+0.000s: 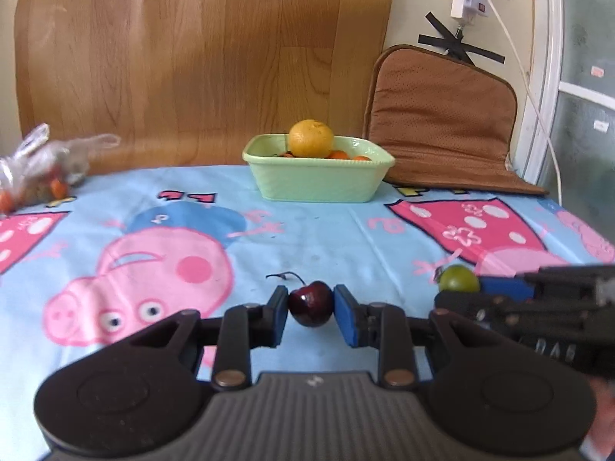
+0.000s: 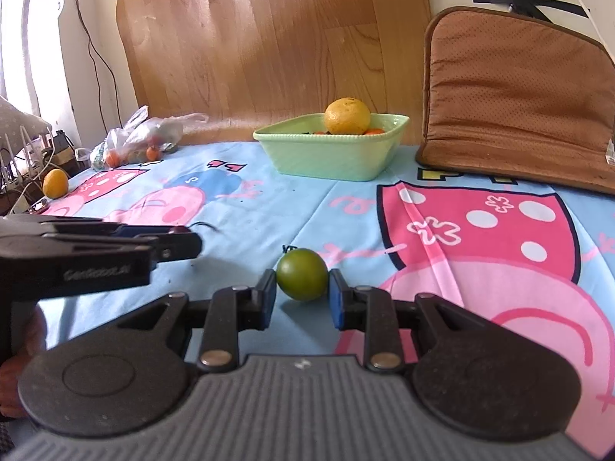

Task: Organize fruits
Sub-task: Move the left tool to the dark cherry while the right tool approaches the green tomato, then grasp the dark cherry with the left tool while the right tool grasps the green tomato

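Observation:
A dark red cherry [image 1: 310,304] with a stem lies on the cartoon-print tablecloth [image 1: 326,238]. My left gripper [image 1: 310,301] is shut on it, both blue pads against its sides. To its right, a small green round fruit [image 2: 302,274] sits between the pads of my right gripper [image 2: 302,288], which is shut on it. The same green fruit [image 1: 458,278] shows in the left wrist view. At the back stands a light green bowl [image 1: 319,186] holding a large orange [image 1: 311,138] and some small orange fruits. The left gripper's fingers [image 2: 180,244] show at the left in the right wrist view.
A clear plastic bag [image 2: 142,136] with small fruits lies at the back left. A yellow-orange fruit [image 2: 55,183] sits near the cloth's left edge. A brown cushion [image 2: 515,88] leans at the back right, and a wooden board [image 1: 200,57] stands behind the bowl.

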`<state>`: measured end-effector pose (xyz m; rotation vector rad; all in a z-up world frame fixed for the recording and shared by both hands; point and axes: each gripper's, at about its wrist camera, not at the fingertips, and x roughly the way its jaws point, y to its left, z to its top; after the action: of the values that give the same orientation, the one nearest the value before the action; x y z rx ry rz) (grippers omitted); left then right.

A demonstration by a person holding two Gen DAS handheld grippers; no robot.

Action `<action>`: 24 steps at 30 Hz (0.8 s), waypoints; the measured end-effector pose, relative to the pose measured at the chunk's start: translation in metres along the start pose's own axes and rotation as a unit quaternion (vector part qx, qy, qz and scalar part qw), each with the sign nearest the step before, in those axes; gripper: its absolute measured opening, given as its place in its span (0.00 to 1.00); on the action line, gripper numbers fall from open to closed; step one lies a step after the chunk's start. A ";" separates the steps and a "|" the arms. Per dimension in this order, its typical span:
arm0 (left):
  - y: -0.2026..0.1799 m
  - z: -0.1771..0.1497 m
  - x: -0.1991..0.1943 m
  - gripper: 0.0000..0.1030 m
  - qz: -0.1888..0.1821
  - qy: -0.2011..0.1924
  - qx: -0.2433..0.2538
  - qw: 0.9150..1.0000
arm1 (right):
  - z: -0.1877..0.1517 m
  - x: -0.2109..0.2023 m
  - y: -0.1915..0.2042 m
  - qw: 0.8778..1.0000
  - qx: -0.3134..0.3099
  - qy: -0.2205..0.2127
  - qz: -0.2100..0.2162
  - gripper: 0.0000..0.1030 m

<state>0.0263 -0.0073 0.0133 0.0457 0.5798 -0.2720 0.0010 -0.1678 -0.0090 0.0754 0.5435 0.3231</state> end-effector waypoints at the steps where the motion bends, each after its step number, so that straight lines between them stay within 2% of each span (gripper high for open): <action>1: 0.002 -0.002 -0.002 0.25 0.004 0.000 0.000 1.000 | 0.000 0.000 0.000 1.000 -0.001 0.000 0.002 0.30; 8: 0.013 -0.005 -0.008 0.26 0.005 -0.007 -0.021 1.000 | 0.000 0.001 0.002 1.000 -0.007 0.006 0.005 0.30; 17: 0.010 -0.008 -0.012 0.26 0.013 -0.019 -0.016 1.000 | 0.001 0.002 0.002 1.000 -0.009 0.008 0.010 0.31; 24: 0.011 -0.007 -0.009 0.26 0.019 -0.011 -0.019 1.000 | 0.000 0.000 0.002 1.000 -0.009 0.009 0.010 0.31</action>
<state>0.0182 0.0061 0.0120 0.0172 0.5607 -0.2251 0.0006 -0.1658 -0.0091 0.0599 0.5579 0.3476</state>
